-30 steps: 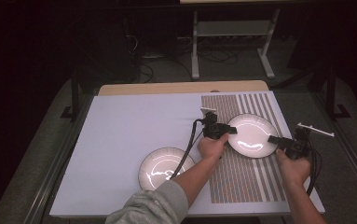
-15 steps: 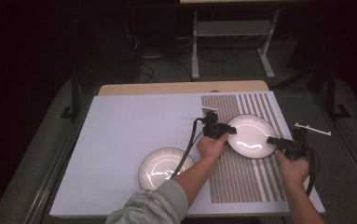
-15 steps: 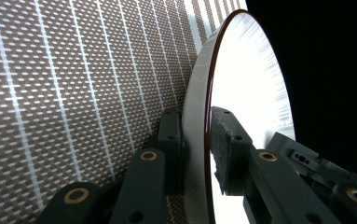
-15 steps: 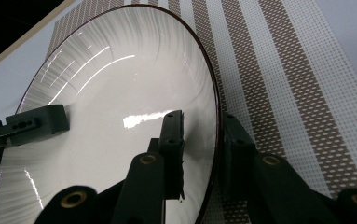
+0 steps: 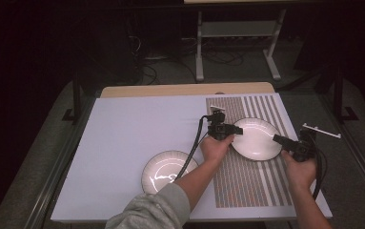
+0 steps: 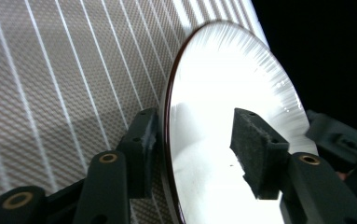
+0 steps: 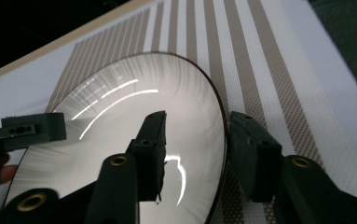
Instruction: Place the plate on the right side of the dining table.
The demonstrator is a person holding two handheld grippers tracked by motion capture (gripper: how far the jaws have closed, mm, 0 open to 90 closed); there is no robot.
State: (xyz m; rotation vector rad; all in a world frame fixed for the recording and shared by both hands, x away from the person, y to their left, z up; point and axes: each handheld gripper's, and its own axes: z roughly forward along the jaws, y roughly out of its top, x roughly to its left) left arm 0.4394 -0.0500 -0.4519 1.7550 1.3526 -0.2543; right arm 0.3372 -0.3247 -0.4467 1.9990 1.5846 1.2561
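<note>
Just released: both grippers' jaws have just been opening, each pair now standing apart with the rim of the white plate (image 5: 257, 138) between the pads but no longer pinched. Seen along the left gripper (image 6: 199, 154), one pad over the plate's face, the other off its edge, a clear gap on both sides. Same along the right gripper (image 7: 197, 149), rim running between its jaws untouched. Plate lying flat on the striped mat (image 5: 247, 191), at about two o'clock from the second plate (image 5: 167, 171) on the white sheet (image 5: 123, 143); left gripper (image 5: 228, 129) at the plate's nine o'clock edge, right gripper (image 5: 285, 142) at its four o'clock edge. Reads as the plate set down and placement finished, hands free to back away. Against the earlier frames: plate in the same spot on the mat, hands hardly shifted, only the grip loosened
</note>
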